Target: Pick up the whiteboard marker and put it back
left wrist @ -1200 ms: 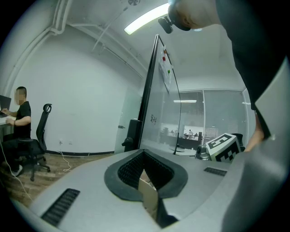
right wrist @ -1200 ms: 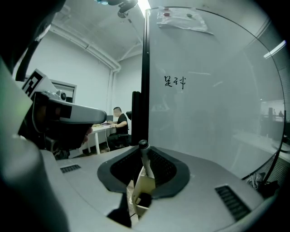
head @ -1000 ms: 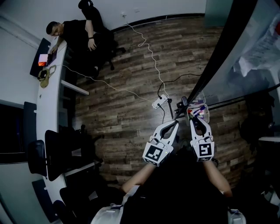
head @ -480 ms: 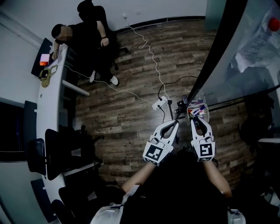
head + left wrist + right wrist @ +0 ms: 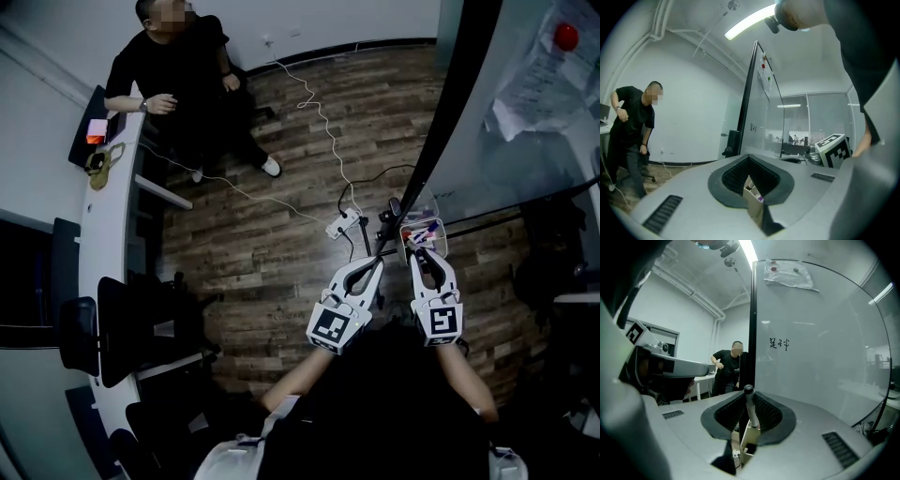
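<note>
- Whiteboard marker (image 5: 750, 409) stood upright between the jaws of the right gripper (image 5: 749, 417), black cap uppermost, and the pads were clamped on its grey barrel.
- Directly beneath it, in the right gripper view, sat the pale pen tray (image 5: 749, 440) fixed at the foot of the glass whiteboard (image 5: 820, 348). The head view showed this gripper's tips just at the tray's near side, with other coloured markers lying inside.
- The left gripper (image 5: 374, 266) was beside the right one, its jaws drawn together with nothing between them. It pointed toward the same tray and took no part in the hold.
- Judged from this, the pick-up was done and the step in hand was the return: the marker was held over or just short of its place, not yet set down.
- The next move seemed to call for easing the marker down into the tray and finding a free spot among the pens already there.
- Only once the marker rested on the tray should the jaws part.
- Whether the marker's lower end already touched the tray could not be told, since the jaws hid it.
</note>
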Demonstrator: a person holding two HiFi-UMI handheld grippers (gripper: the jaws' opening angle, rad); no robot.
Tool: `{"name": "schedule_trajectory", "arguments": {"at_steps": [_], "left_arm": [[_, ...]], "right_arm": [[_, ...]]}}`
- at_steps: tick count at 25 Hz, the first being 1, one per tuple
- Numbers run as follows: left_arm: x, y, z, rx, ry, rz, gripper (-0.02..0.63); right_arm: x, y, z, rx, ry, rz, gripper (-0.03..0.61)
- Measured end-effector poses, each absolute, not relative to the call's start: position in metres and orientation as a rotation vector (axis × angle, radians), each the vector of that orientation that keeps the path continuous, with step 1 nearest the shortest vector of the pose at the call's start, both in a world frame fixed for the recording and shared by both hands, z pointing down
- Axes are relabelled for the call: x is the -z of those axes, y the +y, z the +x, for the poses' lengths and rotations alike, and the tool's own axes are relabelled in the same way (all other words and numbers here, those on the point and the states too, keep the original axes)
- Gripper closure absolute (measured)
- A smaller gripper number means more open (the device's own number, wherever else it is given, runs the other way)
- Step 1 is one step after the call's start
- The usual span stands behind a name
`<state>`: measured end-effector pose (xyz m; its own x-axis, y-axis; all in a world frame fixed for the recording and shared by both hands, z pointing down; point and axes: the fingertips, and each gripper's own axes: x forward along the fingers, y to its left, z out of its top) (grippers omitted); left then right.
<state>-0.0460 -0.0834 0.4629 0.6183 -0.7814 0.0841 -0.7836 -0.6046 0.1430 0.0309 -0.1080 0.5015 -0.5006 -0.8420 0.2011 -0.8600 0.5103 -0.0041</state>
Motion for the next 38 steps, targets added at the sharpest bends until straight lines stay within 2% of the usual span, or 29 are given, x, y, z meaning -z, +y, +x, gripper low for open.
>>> {"name": "schedule_trajectory", "arguments": {"at_steps": [38], "left_arm": [[-0.454,-0.066,-0.041,0.004,-1.256,2.741,0.606]], "right_arm": [[-0.469,-0.081,0.043,-0.074,-2.596,1.565,0.5]]}}
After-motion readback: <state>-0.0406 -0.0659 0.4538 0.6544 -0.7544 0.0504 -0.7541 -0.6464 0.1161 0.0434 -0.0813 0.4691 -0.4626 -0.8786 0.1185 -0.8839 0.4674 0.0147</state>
